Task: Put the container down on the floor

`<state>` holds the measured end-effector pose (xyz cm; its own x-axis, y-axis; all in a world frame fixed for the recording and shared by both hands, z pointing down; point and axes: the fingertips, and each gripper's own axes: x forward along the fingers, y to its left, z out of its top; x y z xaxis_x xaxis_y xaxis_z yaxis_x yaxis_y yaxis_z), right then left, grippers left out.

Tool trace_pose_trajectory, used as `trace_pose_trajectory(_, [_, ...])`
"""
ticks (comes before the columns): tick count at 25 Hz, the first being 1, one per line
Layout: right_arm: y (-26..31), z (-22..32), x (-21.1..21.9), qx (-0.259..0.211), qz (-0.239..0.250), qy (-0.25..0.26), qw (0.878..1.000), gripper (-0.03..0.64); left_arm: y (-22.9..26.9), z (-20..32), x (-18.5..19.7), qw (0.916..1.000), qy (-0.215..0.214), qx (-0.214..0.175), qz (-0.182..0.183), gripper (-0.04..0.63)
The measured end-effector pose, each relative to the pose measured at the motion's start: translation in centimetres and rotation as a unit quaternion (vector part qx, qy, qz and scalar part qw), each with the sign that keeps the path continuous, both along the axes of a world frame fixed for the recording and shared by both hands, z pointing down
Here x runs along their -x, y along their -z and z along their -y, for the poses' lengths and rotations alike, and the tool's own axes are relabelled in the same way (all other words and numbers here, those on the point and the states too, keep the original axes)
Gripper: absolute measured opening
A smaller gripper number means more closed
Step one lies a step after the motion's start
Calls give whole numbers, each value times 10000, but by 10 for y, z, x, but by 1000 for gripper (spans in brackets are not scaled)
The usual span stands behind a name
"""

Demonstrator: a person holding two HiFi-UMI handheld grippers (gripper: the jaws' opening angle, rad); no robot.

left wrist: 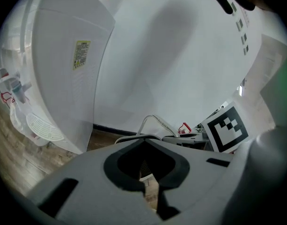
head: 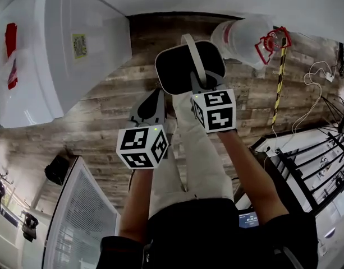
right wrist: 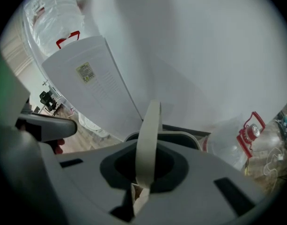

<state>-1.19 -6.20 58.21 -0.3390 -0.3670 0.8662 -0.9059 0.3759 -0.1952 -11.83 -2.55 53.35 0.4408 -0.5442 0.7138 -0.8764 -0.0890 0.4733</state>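
Observation:
A white-rimmed container with a dark inside hangs above the wooden floor. Its pale strap handle arches over the opening. My right gripper is shut on that handle; in the right gripper view the handle runs down between the jaws of the right gripper, with the container's rim beyond. My left gripper hovers just left of the container, shut and empty. In the left gripper view the left gripper points toward the container's rim.
A tall white appliance stands at left by the wall. A clear water jug with a red handle lies right of the container, beside a yellow-black striped pole. A white ribbed panel is lower left, a dark rack right.

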Motion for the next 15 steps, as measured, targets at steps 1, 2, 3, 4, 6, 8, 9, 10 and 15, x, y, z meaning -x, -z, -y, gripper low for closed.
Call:
trace_pose_trajectory(1, [-7, -2, -1, 59, -41, 12, 10000, 31, -5, -1, -1, 10000, -13, 34, -5, 17])
trace_pose_trajectory(2, [-15, -5, -2, 118, -85, 23, 9999, 31, -10, -3, -3, 10000, -29, 75, -3, 17])
trace_pose_trajectory(3, [-21, -7, -3, 176, -127, 33, 9998, 31, -15, -5, -4, 9999, -44, 121, 2, 17])
trace_pose_trajectory(4, [-28, -9, -4, 236, -161, 42, 9996, 31, -20, -7, -5, 9998, -55, 172, 7, 17])
trace_pose_trajectory(6, [-41, -14, -5, 365, -211, 54, 9991, 31, -29, -13, -7, 9996, -66, 280, 5, 17])
trace_pose_trajectory(8, [-51, -18, -4, 494, -230, 51, 9985, 31, -38, -18, -8, 9993, -67, 379, -23, 17])
trace_pose_trajectory(9, [-56, -20, -3, 547, -238, 50, 9982, 31, -42, -20, -7, 9991, -65, 415, -36, 17])
trace_pose_trajectory(10, [-62, -22, -3, 591, -261, 57, 9979, 31, -45, -22, -6, 9990, -65, 442, -42, 17])
trace_pose_trajectory(15, [-91, -27, -4, 815, -375, 45, 9960, 31, -66, -23, -2, 9986, -75, 514, -34, 17])
